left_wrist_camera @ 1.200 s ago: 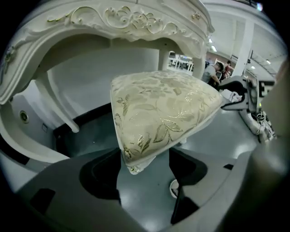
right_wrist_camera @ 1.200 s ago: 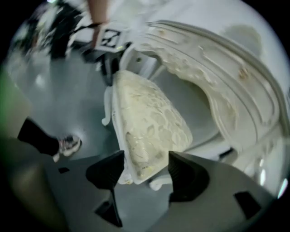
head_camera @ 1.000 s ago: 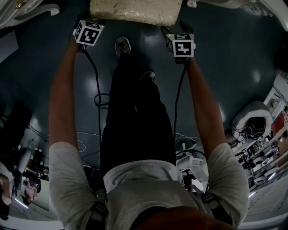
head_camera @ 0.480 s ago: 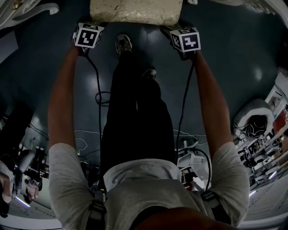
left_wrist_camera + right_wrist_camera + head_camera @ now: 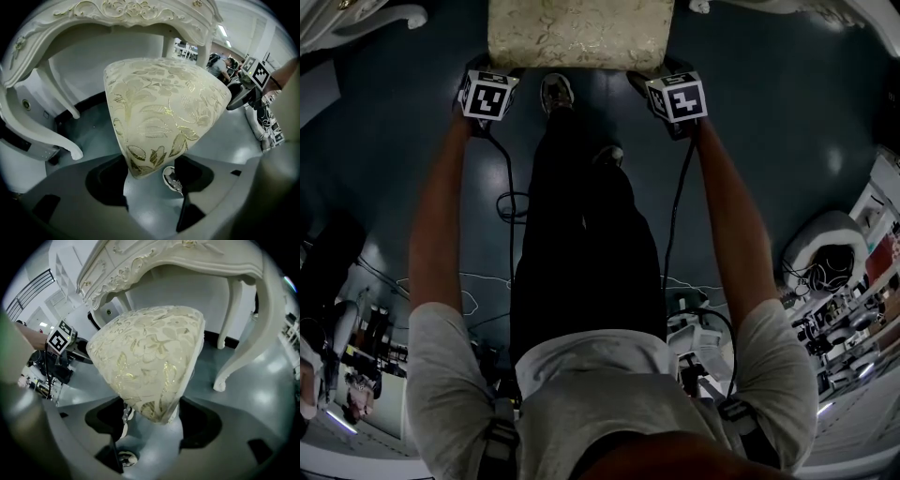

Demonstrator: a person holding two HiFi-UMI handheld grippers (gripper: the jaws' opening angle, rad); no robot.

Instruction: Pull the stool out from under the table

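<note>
The stool (image 5: 581, 33) stood on the dark floor (image 5: 787, 122) just in front of the person's feet, its seat partly clear of the white table (image 5: 136, 11). The far part seemed to lie under the tabletop. The left gripper (image 5: 152, 185) pinched the near left corner of the cushion, and the right gripper (image 5: 150, 427) pinched the near right corner.

The main danger, as I judged it, was the hold. Each gripper had only a soft, padded corner, so a hard pull could let the fabric slide out or strain the seam. If one side let go, the stool would probably swing and knock a curved table leg (image 5: 234, 343), which stood near on the right. An uneven pull might also tip the seat toward the person. A forward shoe (image 5: 555, 92) lay close to the seat's front edge and could get bumped. Loose cables (image 5: 508, 202) trailed over the floor behind, a likely snag for a backward step.

The cushion was thick and rounded at the corners, covered in cream cloth woven with shiny gold leaves and flowers. The table was painted glossy white, with carved scrollwork and gilt touches along its apron, and its legs curled out at the feet. The floor was smooth and threw back pale glints of light.
</note>
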